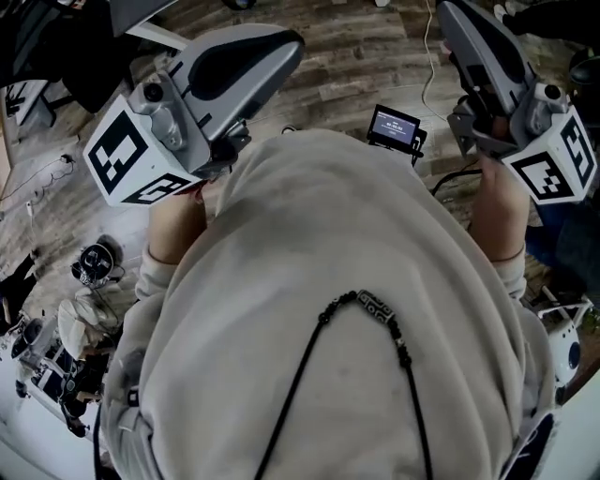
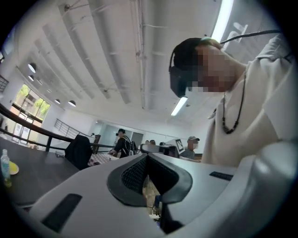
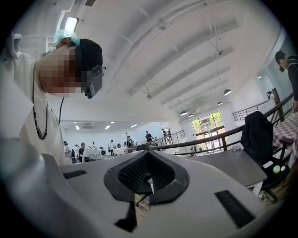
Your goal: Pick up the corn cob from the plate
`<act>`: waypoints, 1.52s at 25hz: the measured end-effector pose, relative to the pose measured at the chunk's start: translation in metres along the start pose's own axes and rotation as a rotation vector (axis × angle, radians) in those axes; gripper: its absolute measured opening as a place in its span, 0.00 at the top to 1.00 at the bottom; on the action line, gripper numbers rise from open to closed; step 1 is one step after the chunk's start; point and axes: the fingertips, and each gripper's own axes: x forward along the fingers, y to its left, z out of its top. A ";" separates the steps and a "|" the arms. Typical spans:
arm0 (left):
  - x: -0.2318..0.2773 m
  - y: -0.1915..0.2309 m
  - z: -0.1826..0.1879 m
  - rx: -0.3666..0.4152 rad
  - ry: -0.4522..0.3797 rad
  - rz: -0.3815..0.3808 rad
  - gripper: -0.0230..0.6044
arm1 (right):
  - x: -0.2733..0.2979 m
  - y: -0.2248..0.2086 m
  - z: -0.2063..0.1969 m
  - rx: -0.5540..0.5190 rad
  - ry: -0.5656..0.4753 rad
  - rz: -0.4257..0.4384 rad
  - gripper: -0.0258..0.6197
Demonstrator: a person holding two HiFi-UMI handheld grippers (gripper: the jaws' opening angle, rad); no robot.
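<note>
Downward view from the head camera, filled almost wholly by the person's pale sweatshirt with a dark beaded cord hanging down its middle. Wood floor shows along the top edge, with a small lit screen just above the sweatshirt.

At upper left, the left gripper is held up beside the chest in the left hand, its marker cube facing the camera. At upper right, the right gripper mirrors it in the right hand.

Each gripper's own view looks up at a white ceiling and the wearer's head rather than at any work surface. This suggests that the grippers are parked close to the body in a resting or carrying pose, not aimed at anything.

Both grippers have their dark ribbed pads pressed together with nothing between them.

Neither corn cob nor plate can be made out near either gripper. At the far left edge of the left gripper view, a dark table bears a bottle and a small yellow thing. That thing is too small to identify, and the table lies well apart from the jaws. The pose would fit a pause ahead of reaching or one after letting go.
</note>
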 end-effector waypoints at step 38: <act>-0.040 -0.029 -0.003 -0.071 -0.094 0.497 0.96 | -0.013 0.016 -0.006 0.105 -0.013 0.250 0.93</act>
